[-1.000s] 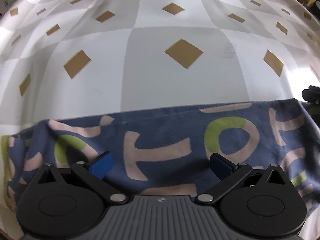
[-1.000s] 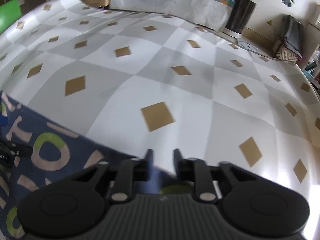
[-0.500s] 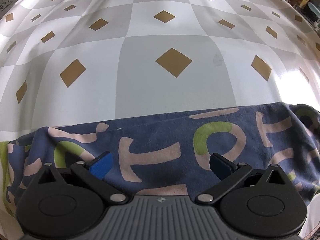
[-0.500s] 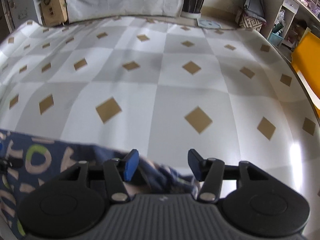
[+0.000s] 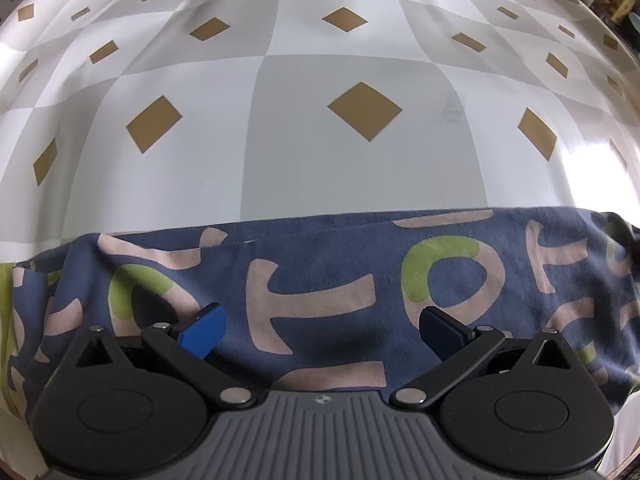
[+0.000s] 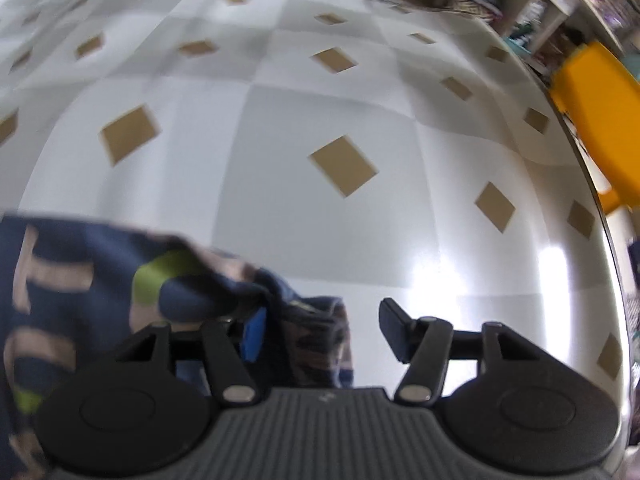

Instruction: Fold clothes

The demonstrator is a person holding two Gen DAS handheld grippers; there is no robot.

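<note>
A dark blue garment [image 5: 360, 280] printed with pink and green letters lies flat along the near edge of the table, its far edge straight. My left gripper [image 5: 320, 330] hangs just above it, open wide, its pads clear of the cloth. In the right wrist view the garment's [image 6: 80, 280] right end is rumpled into a raised fold. My right gripper [image 6: 324, 330] is over that end with its jaws opening. The bunched corner lies between them against the blue left finger [image 6: 254, 336], and the right finger [image 6: 394, 328] is apart from it.
The tablecloth [image 5: 360, 160] is checked grey and white with tan diamonds and stretches far beyond the garment. A yellow object [image 6: 592, 92] stands past the table's right edge. Shelves and clutter [image 6: 560, 12] line the far right.
My right gripper went from nearly shut on the garment's corner to open, letting it drop, and swung to the right. The left gripper stayed open in the same place.
</note>
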